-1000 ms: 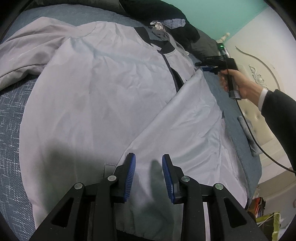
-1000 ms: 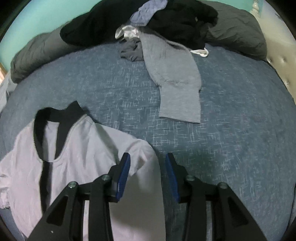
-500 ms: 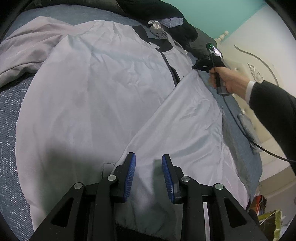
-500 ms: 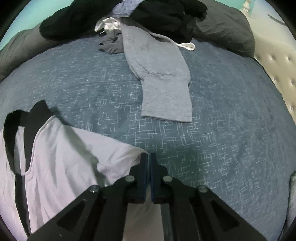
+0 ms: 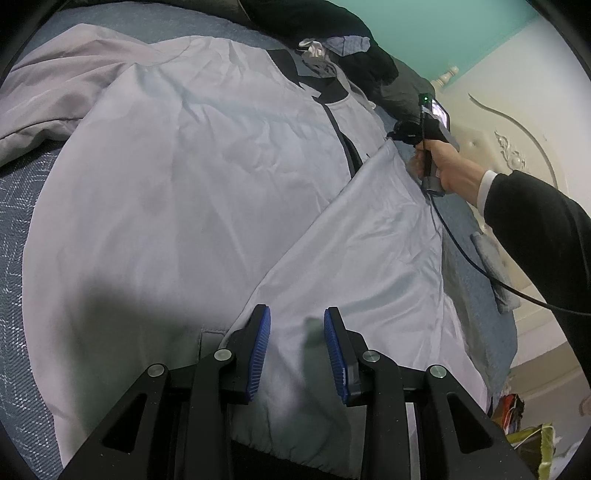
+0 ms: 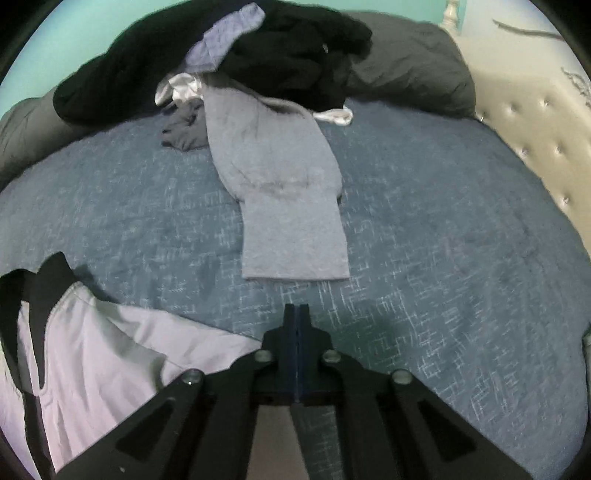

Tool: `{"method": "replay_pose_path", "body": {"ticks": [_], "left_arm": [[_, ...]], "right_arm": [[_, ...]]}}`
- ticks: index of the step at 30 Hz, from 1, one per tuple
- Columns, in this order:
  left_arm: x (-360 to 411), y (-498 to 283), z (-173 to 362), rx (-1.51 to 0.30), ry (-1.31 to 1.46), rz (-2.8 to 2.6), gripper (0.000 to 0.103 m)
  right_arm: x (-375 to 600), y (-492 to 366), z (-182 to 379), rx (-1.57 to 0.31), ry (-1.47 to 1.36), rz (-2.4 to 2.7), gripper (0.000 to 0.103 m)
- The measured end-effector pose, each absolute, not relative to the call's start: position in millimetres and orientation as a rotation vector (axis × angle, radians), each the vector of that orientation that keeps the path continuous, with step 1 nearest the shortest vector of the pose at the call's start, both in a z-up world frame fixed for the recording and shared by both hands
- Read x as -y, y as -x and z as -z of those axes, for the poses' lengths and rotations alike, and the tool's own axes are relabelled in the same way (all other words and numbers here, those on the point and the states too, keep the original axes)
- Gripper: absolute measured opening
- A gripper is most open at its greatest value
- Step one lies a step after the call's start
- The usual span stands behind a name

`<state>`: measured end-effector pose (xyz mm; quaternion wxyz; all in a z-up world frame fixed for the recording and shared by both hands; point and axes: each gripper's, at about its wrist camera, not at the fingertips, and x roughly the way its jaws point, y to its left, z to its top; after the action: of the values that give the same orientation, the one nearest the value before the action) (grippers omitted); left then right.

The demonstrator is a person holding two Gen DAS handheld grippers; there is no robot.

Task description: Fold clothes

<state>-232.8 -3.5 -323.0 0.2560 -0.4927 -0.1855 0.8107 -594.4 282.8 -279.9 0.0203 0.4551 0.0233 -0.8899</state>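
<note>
Folding jacket [image 5: 192,192] — thin, soft, likely slippery; grab at edges. Right gripper [image 6: 296,314] pinches its shoulder corner, left gripper [image 5: 297,332] spread above hem.

Your left tool [image 5: 297,349] hovers open over the jacket [image 5: 207,177] on the bed [image 5: 22,206], while your right tool [image 5: 400,134] pinches its folded flap's corner.

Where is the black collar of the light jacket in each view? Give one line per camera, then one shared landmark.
Left wrist: the black collar sits top centre, at the jacket's far end, left of the right tongs.
Right wrist: black collar at the left edge, mid-height.
Shared landmark: the dark clothes pile beyond it.
</note>
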Motion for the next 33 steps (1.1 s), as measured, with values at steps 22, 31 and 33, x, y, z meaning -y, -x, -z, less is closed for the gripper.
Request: {"method": "replay_pose_path", "body": {"ticks": [22,31,33], "left_arm": [[-0.7,238.8,319.9,0.499,1.332,-2.191,0.034],[2.9,234.7,323.6,0.506,1.332,-2.185,0.034],[3.3,234.9,322.9,0.506,1.334,-2.184,0.034]], "right_arm": [[-284.6,576.6,285.3,-0.093,-1.300,2.617,0.004],[-290.5,590.0,305.0,-0.045,-1.424,2.628,0.004],[-292.0,593.0,305.6,-0.028,-1.432,2.596,0.007]]}}
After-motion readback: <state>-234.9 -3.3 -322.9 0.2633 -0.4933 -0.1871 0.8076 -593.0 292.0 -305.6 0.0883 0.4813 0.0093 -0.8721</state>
